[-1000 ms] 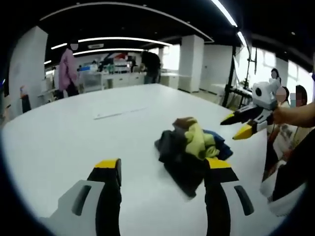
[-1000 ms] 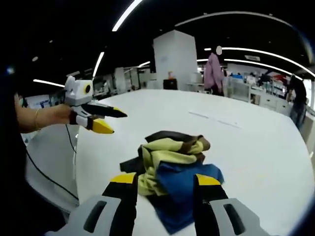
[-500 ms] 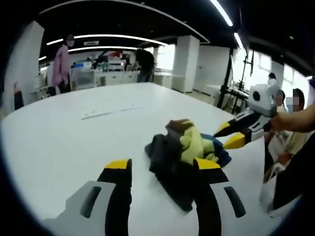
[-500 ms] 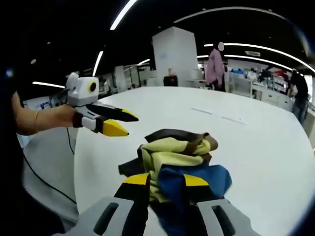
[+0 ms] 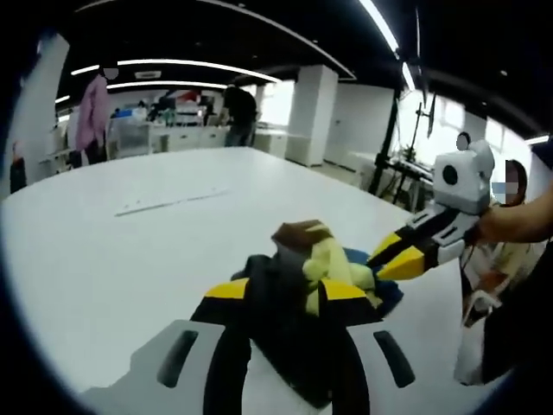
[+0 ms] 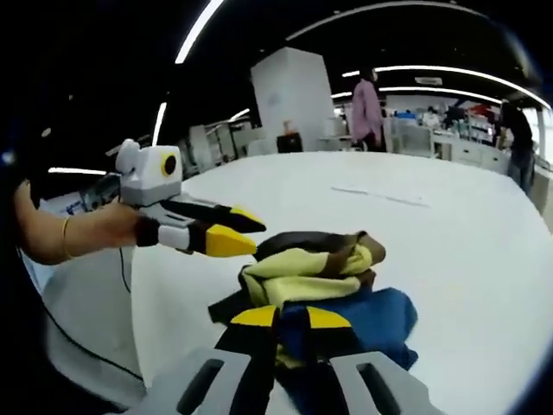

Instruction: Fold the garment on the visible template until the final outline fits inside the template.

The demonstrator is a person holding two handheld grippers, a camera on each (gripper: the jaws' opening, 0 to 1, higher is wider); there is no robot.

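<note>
On wide bare table (image 5: 104,251), crumpled garment (image 6: 320,277) near its edge

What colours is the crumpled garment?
Pale yellow, blue, brown and dark grey-black garment; clearest in the right gripper view.

Yellow, blue, brown, dark grey garment (image 6: 324,281); white table (image 6: 467,251)

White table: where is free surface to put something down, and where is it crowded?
The white table is bare between the crumpled yellow, blue, brown and dark garment and the thin pale strip, and beyond that strip to the far edge. It is crowded at the garment, where the left gripper and right gripper close in.
</note>
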